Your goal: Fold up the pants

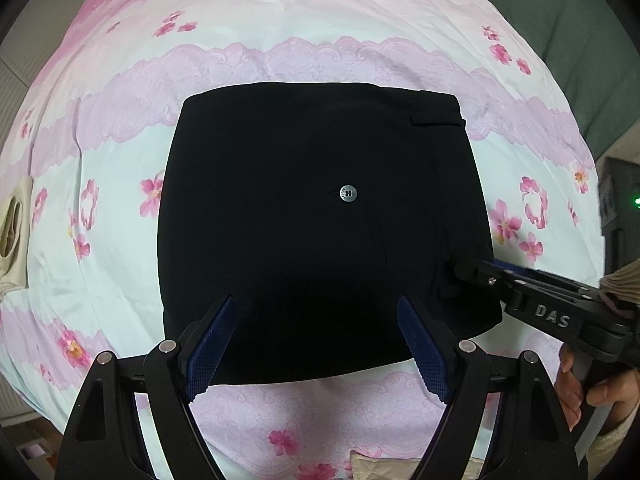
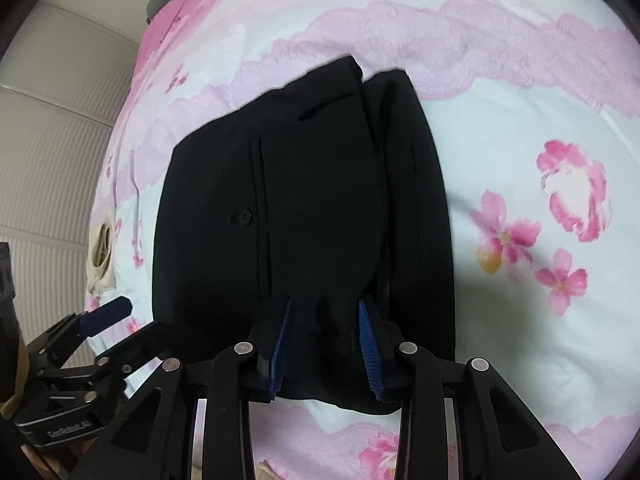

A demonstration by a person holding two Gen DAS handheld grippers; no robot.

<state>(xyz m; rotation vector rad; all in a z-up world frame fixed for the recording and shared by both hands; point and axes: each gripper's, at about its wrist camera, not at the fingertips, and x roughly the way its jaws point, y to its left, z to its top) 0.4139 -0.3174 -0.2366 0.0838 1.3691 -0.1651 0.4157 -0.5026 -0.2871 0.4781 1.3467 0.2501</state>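
Observation:
Black pants [image 1: 300, 240] lie folded into a compact rectangle on the flowered bedsheet [image 1: 320, 20], a grey button [image 1: 348, 193] showing on top. My left gripper [image 1: 316, 300] hangs open above the near edge of the pants, its blue pads wide apart and gripping nothing. At the right edge of the pants my right gripper [image 1: 460, 268] reaches in from the side. In the right wrist view the pants [image 2: 320, 200] show stacked layers, and my right gripper [image 2: 324, 308] is shut on the near edge of the fabric, which bunches between its blue pads. My left gripper [image 2: 140, 316] shows at lower left.
The pink and white bedsheet [image 2: 520, 120] spreads around the pants. A beige cloth item [image 1: 12, 224] lies at the bed's left edge. A person's hand [image 1: 580, 380] holds the right gripper's handle. A ribbed white panel [image 2: 48, 160] stands beyond the bed.

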